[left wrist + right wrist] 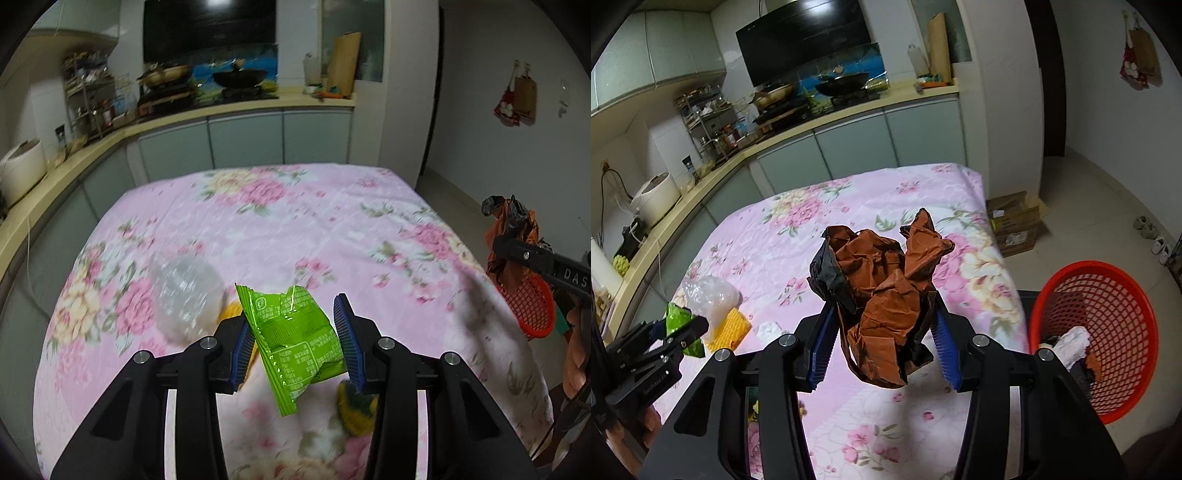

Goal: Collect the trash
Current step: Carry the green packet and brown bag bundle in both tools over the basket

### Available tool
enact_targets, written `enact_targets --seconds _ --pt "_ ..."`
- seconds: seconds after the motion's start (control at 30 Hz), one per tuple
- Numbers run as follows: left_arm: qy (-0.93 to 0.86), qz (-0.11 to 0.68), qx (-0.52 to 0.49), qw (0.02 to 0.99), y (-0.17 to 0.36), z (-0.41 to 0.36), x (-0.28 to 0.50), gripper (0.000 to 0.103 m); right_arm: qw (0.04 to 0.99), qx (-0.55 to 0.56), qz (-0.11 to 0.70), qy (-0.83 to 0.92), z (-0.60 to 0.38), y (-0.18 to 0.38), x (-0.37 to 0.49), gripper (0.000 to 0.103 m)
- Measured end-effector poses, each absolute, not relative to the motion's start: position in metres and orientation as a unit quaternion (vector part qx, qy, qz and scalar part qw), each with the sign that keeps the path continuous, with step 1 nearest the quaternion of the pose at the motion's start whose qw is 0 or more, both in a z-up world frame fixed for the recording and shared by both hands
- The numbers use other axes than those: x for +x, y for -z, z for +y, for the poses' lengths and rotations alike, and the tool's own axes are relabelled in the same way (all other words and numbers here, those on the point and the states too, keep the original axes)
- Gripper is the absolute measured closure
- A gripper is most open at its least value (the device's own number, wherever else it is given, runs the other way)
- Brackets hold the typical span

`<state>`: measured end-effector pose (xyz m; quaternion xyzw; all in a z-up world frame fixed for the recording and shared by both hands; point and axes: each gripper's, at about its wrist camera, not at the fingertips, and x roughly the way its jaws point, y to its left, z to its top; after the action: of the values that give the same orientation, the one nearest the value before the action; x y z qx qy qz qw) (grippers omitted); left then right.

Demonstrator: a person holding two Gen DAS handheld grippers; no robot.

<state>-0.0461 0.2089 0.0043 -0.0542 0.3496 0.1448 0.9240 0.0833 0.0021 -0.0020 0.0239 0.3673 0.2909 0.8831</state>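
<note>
My left gripper is shut on a green snack wrapper and holds it above the table's pink floral cloth. My right gripper is shut on a crumpled brown and black bag, held above the table's right side. The left gripper with the green wrapper also shows in the right wrist view. The right gripper with its bag shows at the right edge of the left wrist view. A red mesh basket stands on the floor to the right of the table, with trash inside.
A clear plastic bag, a yellow foam net and a white scrap lie on the cloth at the left. Another yellow-green piece lies under my left gripper. Cardboard boxes stand on the floor beyond the table. A kitchen counter runs behind.
</note>
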Motion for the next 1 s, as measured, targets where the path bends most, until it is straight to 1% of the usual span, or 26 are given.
enact_targets --seconds 0.5,1.0 --pt "-0.091 0.312 -0.017 0.945 -0.039 0.16 0.002 0.063 0.906 0.046 0.345 -0.242 -0.047 -0.017 0.082 0.056" --pt "-0.009 0.301 0.018 0.953 -0.05 0.092 0.047 0.063 0.92 0.069 0.337 -0.187 -0.098 -0.024 0.09 0.056"
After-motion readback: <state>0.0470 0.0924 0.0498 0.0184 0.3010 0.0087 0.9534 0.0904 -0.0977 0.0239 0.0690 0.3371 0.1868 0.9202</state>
